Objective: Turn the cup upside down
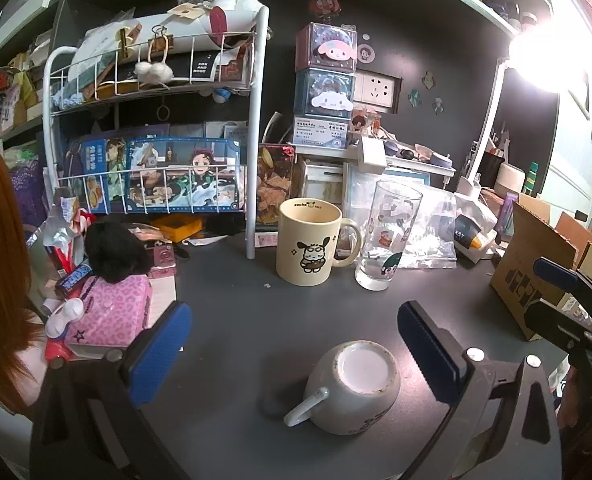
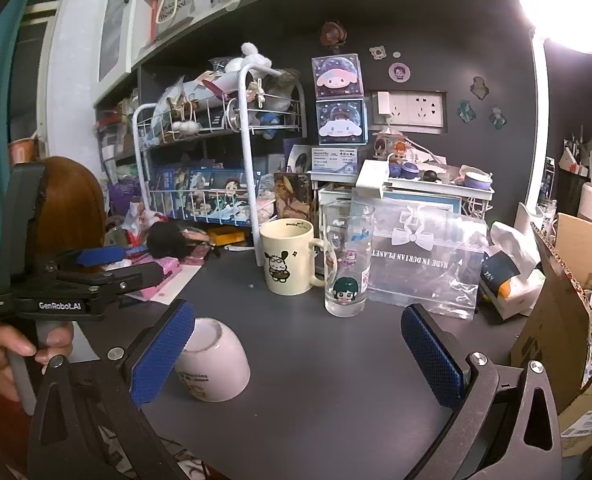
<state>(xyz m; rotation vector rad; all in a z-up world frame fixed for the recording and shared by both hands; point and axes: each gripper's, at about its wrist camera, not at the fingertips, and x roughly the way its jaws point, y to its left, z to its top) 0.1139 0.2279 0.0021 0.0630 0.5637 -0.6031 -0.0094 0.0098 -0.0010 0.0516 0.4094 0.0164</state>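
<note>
A white cup point(image 1: 354, 390) stands upside down on the dark desk, base up, handle pointing left. It also shows in the right wrist view point(image 2: 215, 360), partly behind a blue pad. My left gripper point(image 1: 291, 344) is open above and around the cup, not touching it. My right gripper point(image 2: 296, 352) is open and empty, just right of the cup; it also shows at the right edge of the left wrist view point(image 1: 568, 292). The left gripper shows at the left of the right wrist view point(image 2: 111, 264).
A cream mug point(image 1: 308, 242) with a cartoon dog and a tall printed glass point(image 1: 388, 236) stand upright behind. A white wire rack point(image 1: 151, 128) is at the back left, a pink pouch point(image 1: 111, 312) at left, a cardboard box point(image 1: 536, 276) at right, a clear bag point(image 2: 428, 256).
</note>
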